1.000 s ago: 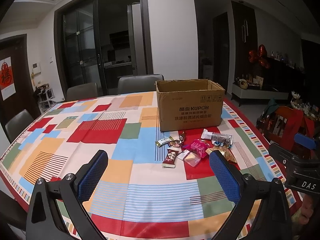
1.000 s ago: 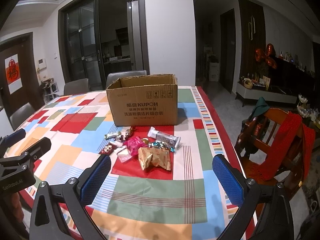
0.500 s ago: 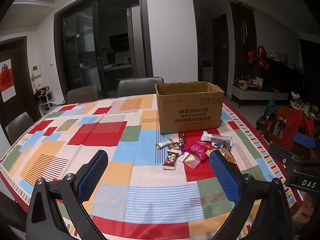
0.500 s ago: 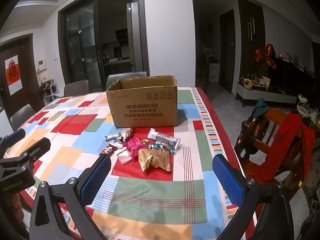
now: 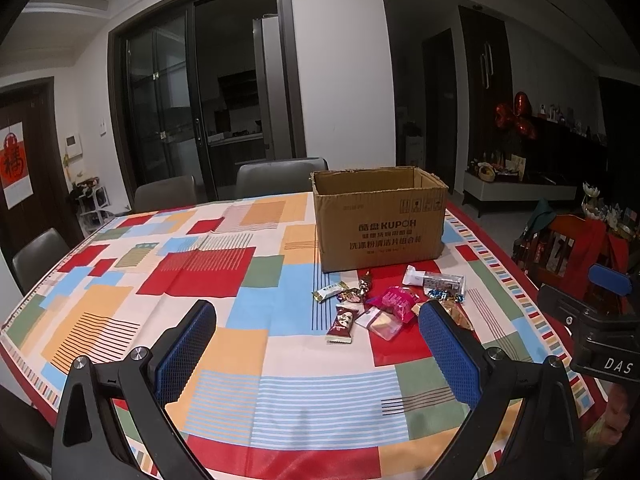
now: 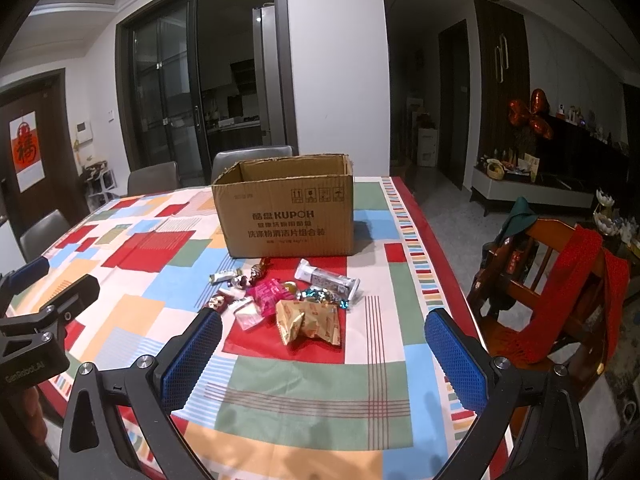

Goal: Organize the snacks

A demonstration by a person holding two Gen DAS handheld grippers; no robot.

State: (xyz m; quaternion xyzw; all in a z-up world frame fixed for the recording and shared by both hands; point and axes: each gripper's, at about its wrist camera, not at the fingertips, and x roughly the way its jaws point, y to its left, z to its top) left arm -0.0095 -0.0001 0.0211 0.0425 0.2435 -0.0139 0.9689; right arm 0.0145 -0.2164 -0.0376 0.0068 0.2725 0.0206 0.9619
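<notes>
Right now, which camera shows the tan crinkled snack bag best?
The right wrist view: the tan snack bag lies unobstructed near centre. In the left wrist view, the left gripper's finger hides most of it.

Colours I see on the table

My tablecloth (image 6: 280,392) is patchwork: red, blue, orange, green, striped blocks. The box (image 6: 286,216) is plain brown; one wrapper (image 6: 269,294) is pink, one packet (image 6: 310,320) tan, my pads (image 6: 454,364) blue.

Dining room at night, patchwork tablecloth (image 5: 208,280) on table.
Grey chairs (image 5: 276,176) behind table, dark glass sliding doors (image 6: 192,96), wooden chair (image 6: 552,264) draped with red scarf (image 6: 576,280), red balloons (image 6: 532,116) by sideboard.
</notes>
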